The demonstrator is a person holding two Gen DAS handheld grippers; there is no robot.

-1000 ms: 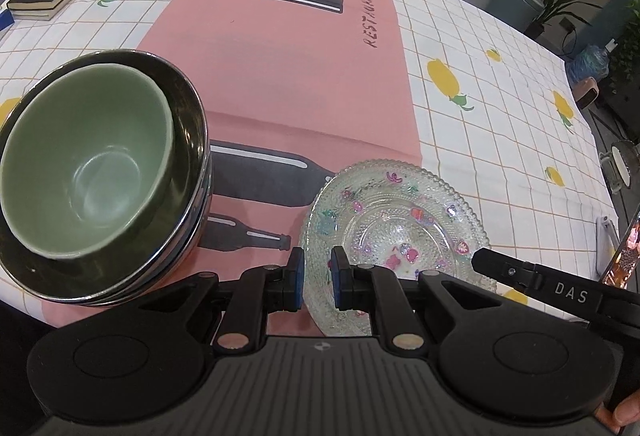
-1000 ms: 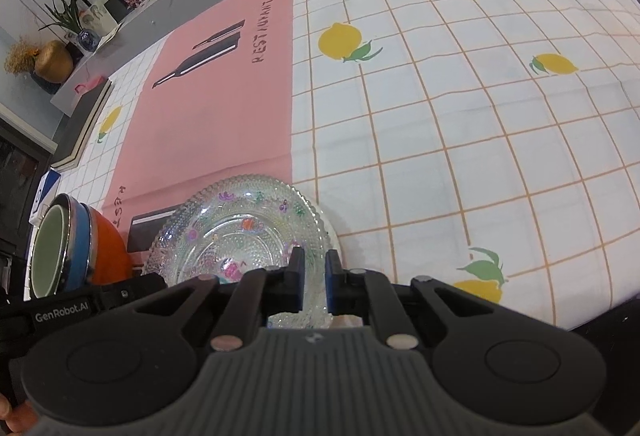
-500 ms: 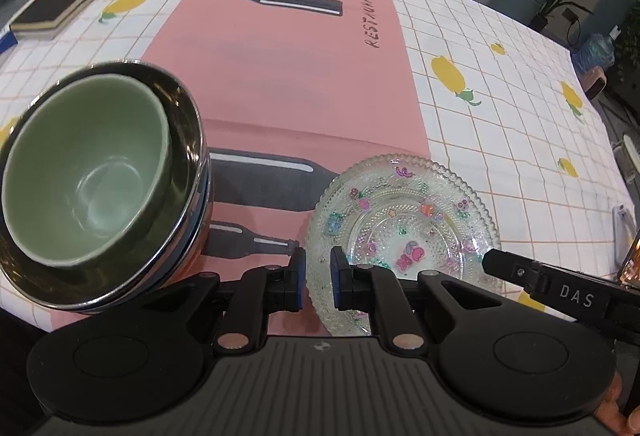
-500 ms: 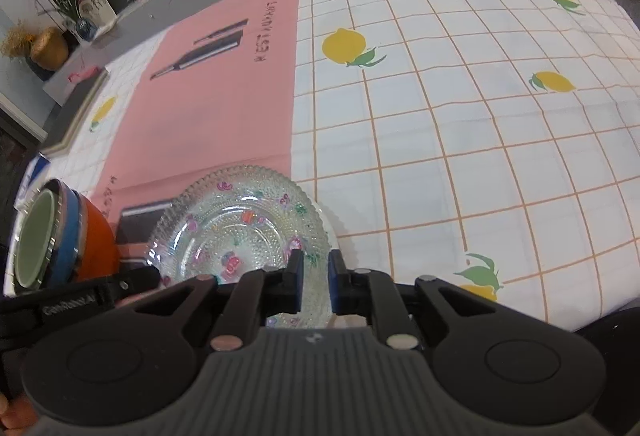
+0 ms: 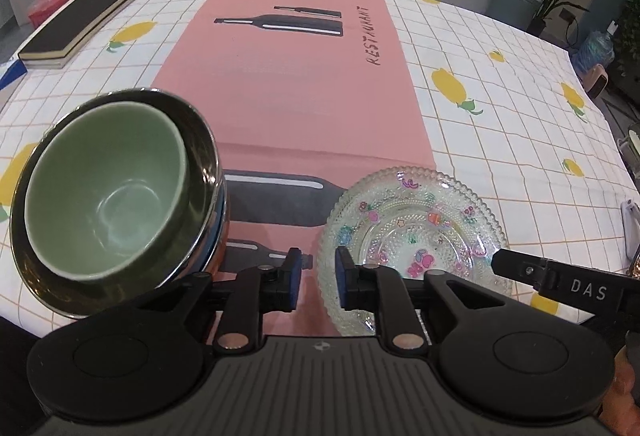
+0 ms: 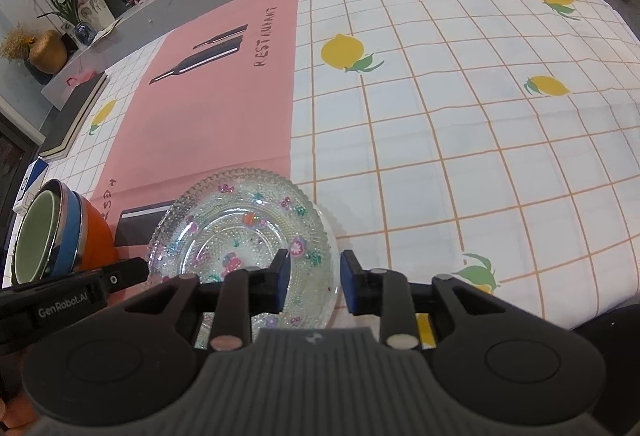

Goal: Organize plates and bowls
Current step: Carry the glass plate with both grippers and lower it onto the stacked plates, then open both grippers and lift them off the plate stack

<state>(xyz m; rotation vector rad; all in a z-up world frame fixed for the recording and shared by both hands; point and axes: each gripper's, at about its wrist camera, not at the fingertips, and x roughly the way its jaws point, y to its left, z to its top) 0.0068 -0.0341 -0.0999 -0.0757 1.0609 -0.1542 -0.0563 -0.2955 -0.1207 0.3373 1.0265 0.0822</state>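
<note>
Glass plate (image 6: 244,236) set down at 6 o'clock; right tongs (image 6: 313,282) parted astride rim, left tongs (image 5: 317,276) narrowly parted, empty. Next: withdraw.

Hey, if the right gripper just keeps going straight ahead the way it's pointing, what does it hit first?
Most likely the glass plate: the right gripper is open with the plate's near rim between its fingers. Depth is hard to judge, so it may pass just above.
</note>
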